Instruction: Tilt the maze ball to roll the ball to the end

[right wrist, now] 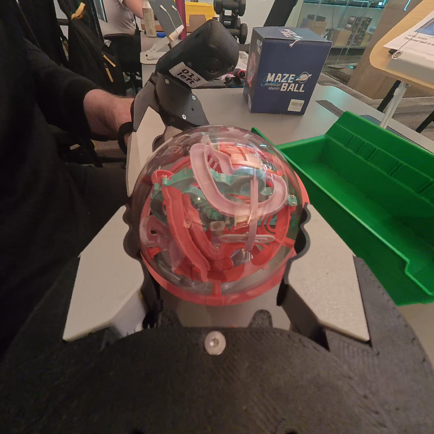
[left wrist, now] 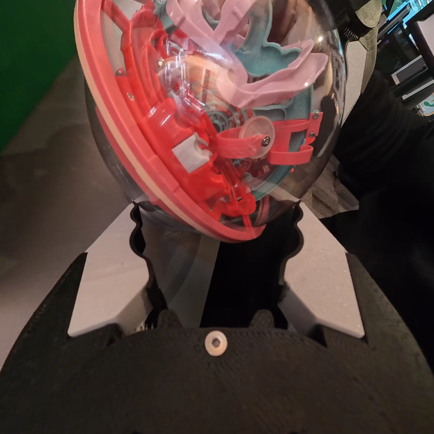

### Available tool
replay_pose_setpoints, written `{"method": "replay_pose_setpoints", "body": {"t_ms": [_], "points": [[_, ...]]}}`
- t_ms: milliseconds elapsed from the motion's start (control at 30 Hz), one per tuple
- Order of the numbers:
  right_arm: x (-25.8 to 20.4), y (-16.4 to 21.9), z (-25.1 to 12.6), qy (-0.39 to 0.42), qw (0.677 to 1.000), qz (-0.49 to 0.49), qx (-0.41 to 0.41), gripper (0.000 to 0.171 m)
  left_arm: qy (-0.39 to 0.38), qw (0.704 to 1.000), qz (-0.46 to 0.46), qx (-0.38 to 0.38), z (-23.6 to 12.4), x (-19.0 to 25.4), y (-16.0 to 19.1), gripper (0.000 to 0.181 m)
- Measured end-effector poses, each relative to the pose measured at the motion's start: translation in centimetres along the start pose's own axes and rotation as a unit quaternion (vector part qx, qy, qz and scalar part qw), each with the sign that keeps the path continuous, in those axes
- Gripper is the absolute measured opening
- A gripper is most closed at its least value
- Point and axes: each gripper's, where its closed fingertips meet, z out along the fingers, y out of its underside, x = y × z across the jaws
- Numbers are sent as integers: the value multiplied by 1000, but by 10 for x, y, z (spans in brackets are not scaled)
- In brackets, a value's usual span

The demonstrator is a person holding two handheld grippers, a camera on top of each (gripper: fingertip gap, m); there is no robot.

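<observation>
Both grippers are pinching the clear maze ball point(right wrist: 216, 211): the right gripper point(right wrist: 215, 225) clamping its near sides, the left gripper point(left wrist: 217, 211) gripping its far-left side.

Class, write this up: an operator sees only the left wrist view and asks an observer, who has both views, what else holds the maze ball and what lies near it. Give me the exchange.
Operator: My left tongs clamp the maze ball from below. Does anything else hold it?
Observer: Yes. The right tongs grip it too, with one finger on each side at its red rim.
Operator: What sits near it that I cannot see?
Observer: A green bin lies on the grey table, just to the right of the ball.
</observation>
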Motion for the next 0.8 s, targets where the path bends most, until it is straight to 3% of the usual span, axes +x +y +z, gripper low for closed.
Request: {"method": "replay_pose_setpoints", "body": {"t_ms": [333,467,600,800], "points": [[-1,0,2,3,1000,-6,-15,135,9,1000,-2,-1,-2,0,2,123],[-2,0,3,5,1000,-11,-23,135,43,998,-35,30,-19,-3,-7,128],[-4,-1,7,5,999,-17,-28,136,79,992,-69,70,-32,-3,-20,110],[-7,-2,9,14,997,-49,-50,137,84,994,-45,55,-28,-2,-14,110]]}}
